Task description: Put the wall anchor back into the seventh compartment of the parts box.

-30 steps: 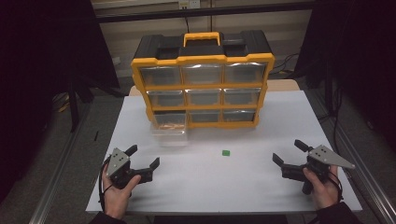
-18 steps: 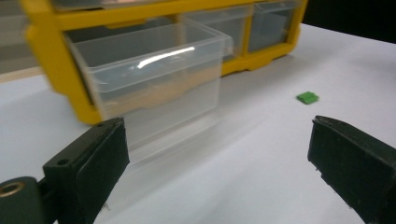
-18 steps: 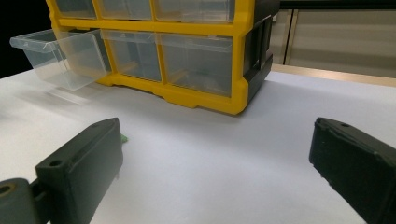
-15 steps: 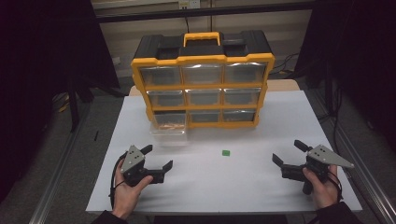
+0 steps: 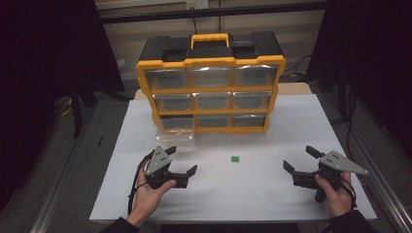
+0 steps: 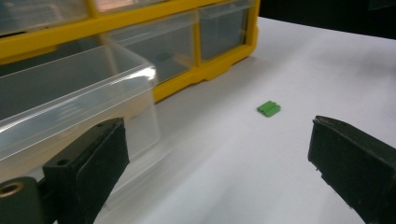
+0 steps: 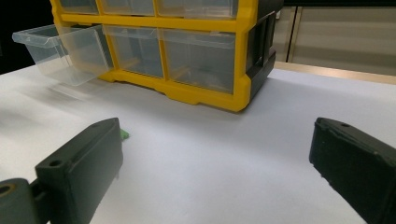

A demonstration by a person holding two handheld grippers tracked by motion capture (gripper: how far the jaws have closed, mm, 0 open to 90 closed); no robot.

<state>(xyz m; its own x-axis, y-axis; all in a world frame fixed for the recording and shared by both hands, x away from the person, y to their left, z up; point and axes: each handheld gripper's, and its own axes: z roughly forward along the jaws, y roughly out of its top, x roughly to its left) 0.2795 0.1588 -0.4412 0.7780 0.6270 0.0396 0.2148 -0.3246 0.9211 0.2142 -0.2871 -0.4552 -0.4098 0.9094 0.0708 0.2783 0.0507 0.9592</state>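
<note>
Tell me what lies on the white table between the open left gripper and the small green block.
Nothing: in the left gripper view, bare white table separates the left gripper from the small green block. The pulled-out clear plastic drawer stands aside.

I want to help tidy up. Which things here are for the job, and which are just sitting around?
For the job:
green block
open drawer
left gripper, open, nearest the block

Just sitting around:
yellow cabinet with its shut drawers
right gripper, open, off to the side
</note>
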